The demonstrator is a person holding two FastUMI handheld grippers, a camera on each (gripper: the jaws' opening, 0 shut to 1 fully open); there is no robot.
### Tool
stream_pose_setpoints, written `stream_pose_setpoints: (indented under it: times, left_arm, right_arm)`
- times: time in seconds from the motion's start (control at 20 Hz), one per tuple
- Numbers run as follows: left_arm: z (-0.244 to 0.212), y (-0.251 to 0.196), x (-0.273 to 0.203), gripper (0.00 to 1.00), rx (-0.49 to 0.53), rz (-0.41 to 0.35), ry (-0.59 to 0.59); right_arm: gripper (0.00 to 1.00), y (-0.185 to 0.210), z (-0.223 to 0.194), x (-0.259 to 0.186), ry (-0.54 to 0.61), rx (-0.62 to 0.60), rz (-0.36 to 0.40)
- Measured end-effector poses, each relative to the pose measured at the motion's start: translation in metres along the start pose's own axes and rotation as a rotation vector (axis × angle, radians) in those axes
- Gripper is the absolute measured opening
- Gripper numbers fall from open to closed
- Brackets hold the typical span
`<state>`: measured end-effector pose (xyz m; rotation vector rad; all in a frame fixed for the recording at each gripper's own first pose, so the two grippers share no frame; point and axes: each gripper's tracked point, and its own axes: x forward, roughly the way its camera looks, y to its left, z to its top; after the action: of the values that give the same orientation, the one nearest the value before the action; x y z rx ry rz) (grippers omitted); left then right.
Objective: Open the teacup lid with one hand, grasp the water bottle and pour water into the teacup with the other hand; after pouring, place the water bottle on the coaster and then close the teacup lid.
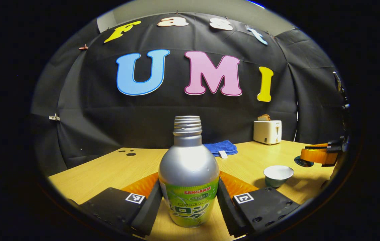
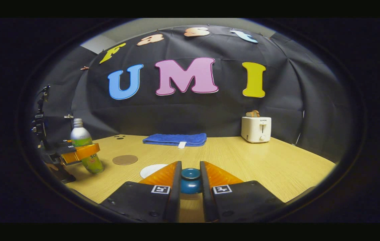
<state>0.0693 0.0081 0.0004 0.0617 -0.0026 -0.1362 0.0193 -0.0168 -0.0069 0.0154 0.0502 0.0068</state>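
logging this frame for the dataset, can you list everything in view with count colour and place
silver metal water bottle with green label: 1, uncapped, upright on table, between left gripper's fingers
white-lined green ceramic teacup: 1, lid off, table right of bottle
blue ceramic teacup lid: 1, held between right gripper's fingers
round brown cork coaster: 1, table, bare
folded blue cloth towel: 1, rear of table
white toaster: 1, toast in slot, rear right
light wooden table: 1
left gripper: 1, fingers against bottle's sides
right gripper: 1, closed on lid
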Motion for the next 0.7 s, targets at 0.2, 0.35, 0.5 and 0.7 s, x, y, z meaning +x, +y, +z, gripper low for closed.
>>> stream_pose_setpoints:
  times: [0.2, 0.35, 0.5, 0.7]
  left_arm:
    - [0.004, -0.003, 0.002, 0.81, 0.204, 0.014, 0.006]
    - [0.017, -0.014, 0.008, 0.8, 0.309, -0.012, -0.002]
    - [0.024, -0.031, 0.017, 0.8, 0.483, -0.061, 0.006]
    - [0.026, -0.062, 0.028, 0.8, 0.736, -0.133, -0.002]
  right_arm:
    - [0.34, -0.01, 0.007, 0.0, -0.048, -0.015, -0.03]
    - [0.31, -0.012, 0.007, 0.001, -0.05, -0.014, -0.027]
    - [0.28, -0.017, 0.007, 0.004, -0.05, -0.014, -0.022]
    - [0.28, -0.033, 0.008, 0.005, -0.051, -0.014, -0.04]
